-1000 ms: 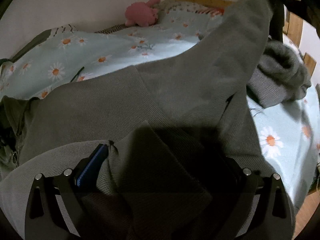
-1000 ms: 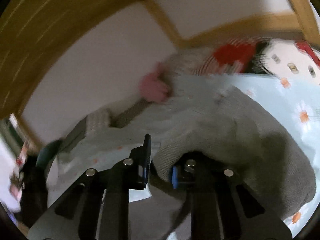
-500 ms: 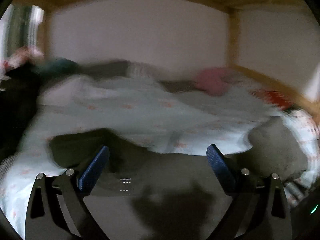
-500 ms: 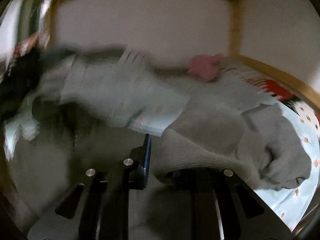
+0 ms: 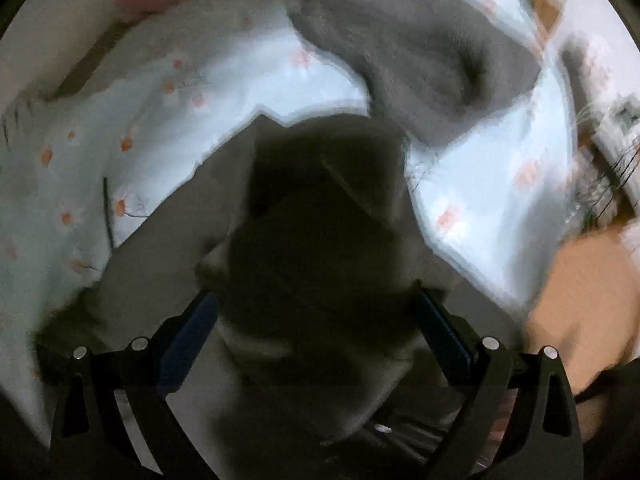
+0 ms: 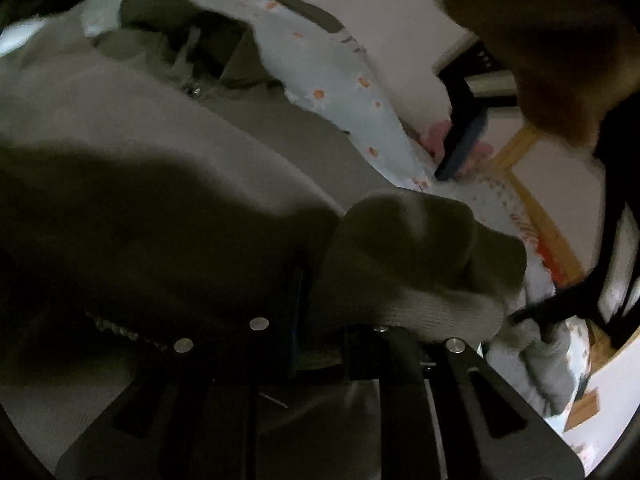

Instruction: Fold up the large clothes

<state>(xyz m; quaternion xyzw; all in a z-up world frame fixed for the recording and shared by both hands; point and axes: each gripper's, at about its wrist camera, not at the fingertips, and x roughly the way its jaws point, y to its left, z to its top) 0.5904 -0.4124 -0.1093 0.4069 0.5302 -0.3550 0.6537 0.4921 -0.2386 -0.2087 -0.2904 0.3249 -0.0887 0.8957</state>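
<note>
Daisy-printed bedsheet (image 5: 248, 92) covers the bed and carries the grey sweater (image 5: 168, 248), blurred and half in shadow; the left gripper (image 5: 316, 320) hovers over it with jaws apart. Right gripper (image 6: 320, 280) is clamped on a sweater fold; its pads are mostly hidden by cloth.

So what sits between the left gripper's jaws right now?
In the left wrist view, the left gripper has its jaws spread wide over the gray sweater; only shadowed sweater fabric lies between them, unpinched.
</note>
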